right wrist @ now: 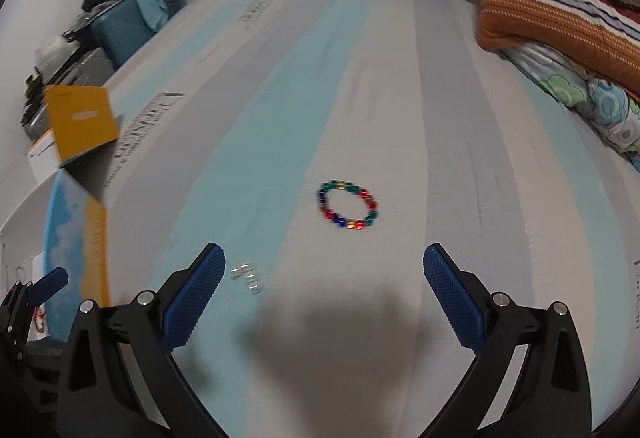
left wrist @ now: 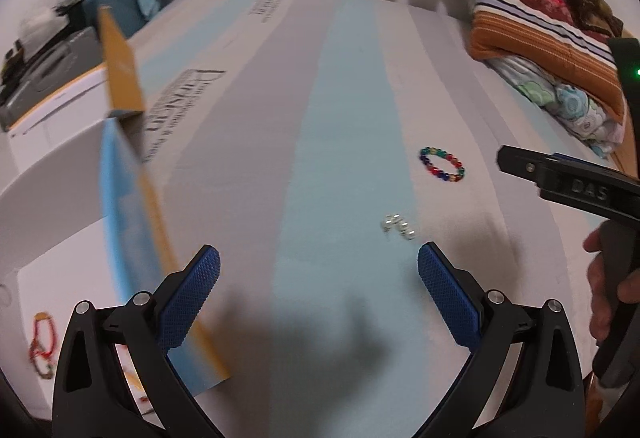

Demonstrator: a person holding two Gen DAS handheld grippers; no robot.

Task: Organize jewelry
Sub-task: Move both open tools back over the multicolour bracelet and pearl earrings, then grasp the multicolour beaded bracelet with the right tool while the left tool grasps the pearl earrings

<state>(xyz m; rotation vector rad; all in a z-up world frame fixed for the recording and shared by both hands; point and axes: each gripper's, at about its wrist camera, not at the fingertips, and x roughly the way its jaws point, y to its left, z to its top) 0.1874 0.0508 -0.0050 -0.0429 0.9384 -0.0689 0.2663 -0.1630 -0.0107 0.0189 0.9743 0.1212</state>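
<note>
On the striped bed (right wrist: 360, 97) we see 1 beaded bracelet (right wrist: 347, 204) beside small silver rings (right wrist: 248, 278); our left claw (left wrist: 319, 280) and right claw (right wrist: 324, 278) both spread, holding nothing.

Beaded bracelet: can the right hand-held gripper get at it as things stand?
Probably yes. The right hand-held gripper is open and pointed at the bracelet, which lies flat on the bed just ahead with nothing between. The small silver pieces sit off to its left.
</note>
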